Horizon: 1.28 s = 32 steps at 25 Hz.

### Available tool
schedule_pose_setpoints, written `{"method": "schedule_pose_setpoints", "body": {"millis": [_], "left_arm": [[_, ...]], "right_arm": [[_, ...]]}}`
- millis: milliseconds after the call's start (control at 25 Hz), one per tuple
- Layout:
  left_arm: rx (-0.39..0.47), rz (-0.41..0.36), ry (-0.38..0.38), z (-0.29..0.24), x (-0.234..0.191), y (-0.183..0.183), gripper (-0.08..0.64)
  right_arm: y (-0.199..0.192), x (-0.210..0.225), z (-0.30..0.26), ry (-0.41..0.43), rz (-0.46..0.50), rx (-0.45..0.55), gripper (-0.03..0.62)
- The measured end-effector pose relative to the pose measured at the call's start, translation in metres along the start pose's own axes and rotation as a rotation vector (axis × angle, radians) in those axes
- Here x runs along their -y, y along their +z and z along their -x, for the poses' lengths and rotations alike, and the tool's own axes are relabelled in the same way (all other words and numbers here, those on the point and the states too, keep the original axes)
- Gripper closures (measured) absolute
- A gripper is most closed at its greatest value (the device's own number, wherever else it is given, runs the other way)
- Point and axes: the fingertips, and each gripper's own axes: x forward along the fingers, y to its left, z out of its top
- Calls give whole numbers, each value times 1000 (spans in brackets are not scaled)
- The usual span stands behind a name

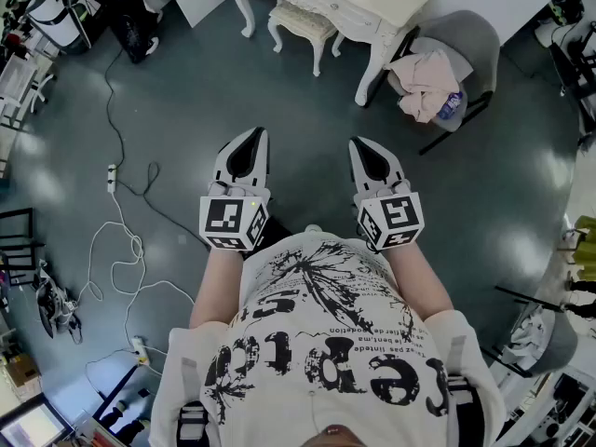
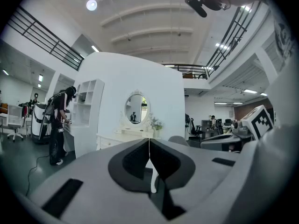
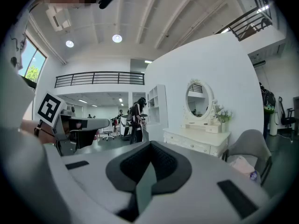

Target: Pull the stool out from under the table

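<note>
The floor (image 1: 186,91) is a dark grey-green, smooth and glossy, with pale patches of reflected light. At the lower left of the head view a thin white cable (image 1: 116,250) loops across it, with a white power strip (image 1: 112,177) just above.

At the bottom centre, the person's two bare forearms reach forward, side by side and apart. The left gripper (image 1: 253,138) and right gripper (image 1: 358,147) are pale grey plastic wedges with black pads, and each carries a marker cube at the wrist. Both point up the frame and hang above the floor, well short of the furniture. Each gripper's own view shows its jaws pressed together along a thin seam, with nothing between them.

At the upper centre stands the stool (image 1: 303,21), cream, with curved carved legs and a textured seat. It is partly tucked under the front edge of the white table (image 1: 372,3). To the right of the table is a grey shell chair (image 1: 470,49) with a pinkish cloth (image 1: 426,80) heaped on it. In the gripper views an oval mirror (image 3: 199,98) rises over the table against a curved white wall.
</note>
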Motion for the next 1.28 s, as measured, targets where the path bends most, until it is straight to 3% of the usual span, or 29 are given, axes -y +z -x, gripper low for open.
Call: {"method": "schedule_pose_setpoints", "body": {"millis": [320, 520, 760, 800, 840, 880, 1280], "left_arm": [[-6, 7, -1, -2, -6, -3, 539], [-15, 11, -3, -2, -7, -7, 539], [-32, 26, 0, -3, -20, -15, 538], [-36, 29, 0, -4, -23, -16, 539], [-39, 31, 0, -7, -27, -18, 539], [-42, 32, -1, -10, -31, -20, 539], [-84, 70, -18, -67, -123, -29, 538]], "right_arm": [[-2, -1, -6, -11, 17, -16, 577], [-6, -4, -9, 7, -30, -6, 575], [-3, -2, -15, -53, 8, 40, 569], [-4, -3, -19, -50, 26, 40, 504], [-5, -4, -25, -43, 37, 32, 389], [-7, -4, -31, -40, 41, 21, 355], [-14, -2, -129, -83, -9, -61, 337]]}}
